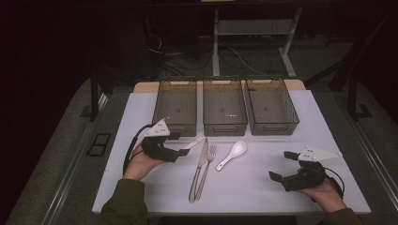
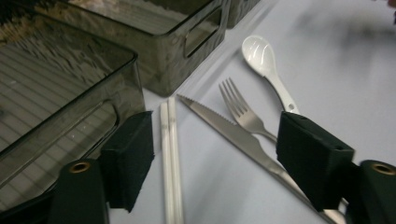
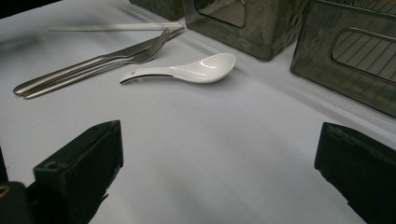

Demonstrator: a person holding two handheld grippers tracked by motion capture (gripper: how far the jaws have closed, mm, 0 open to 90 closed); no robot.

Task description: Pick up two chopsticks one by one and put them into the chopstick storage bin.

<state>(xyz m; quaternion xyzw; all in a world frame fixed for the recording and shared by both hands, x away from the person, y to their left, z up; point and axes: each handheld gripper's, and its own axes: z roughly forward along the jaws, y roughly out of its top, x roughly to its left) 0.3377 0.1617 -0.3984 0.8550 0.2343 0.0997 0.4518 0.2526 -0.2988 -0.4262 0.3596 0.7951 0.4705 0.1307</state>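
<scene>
White chopsticks [image 1: 195, 142] lie in front of the left bin, with a steel knife [image 1: 201, 164], a fork [image 1: 210, 161] and a white spoon [image 1: 232, 154] side by side to their right. My left gripper [image 1: 180, 144] is open just left of the chopsticks. In the left gripper view the chopsticks [image 2: 170, 158] run up between the open jaws of the left gripper [image 2: 219, 158], the knife [image 2: 233, 133] crosses toward the right jaw, and the fork [image 2: 240, 112] and spoon [image 2: 268, 65] lie beyond. My right gripper [image 1: 280, 165] is open over bare table; the spoon [image 3: 187, 72] lies ahead of the right gripper [image 3: 215, 168].
Three dark see-through bins stand in a row at the back: left [image 1: 180, 127], middle [image 1: 225, 127], right [image 1: 274, 126]. The white table [image 1: 263, 187] has bare room between the cutlery and my right hand. Table legs and cables sit on the floor beyond.
</scene>
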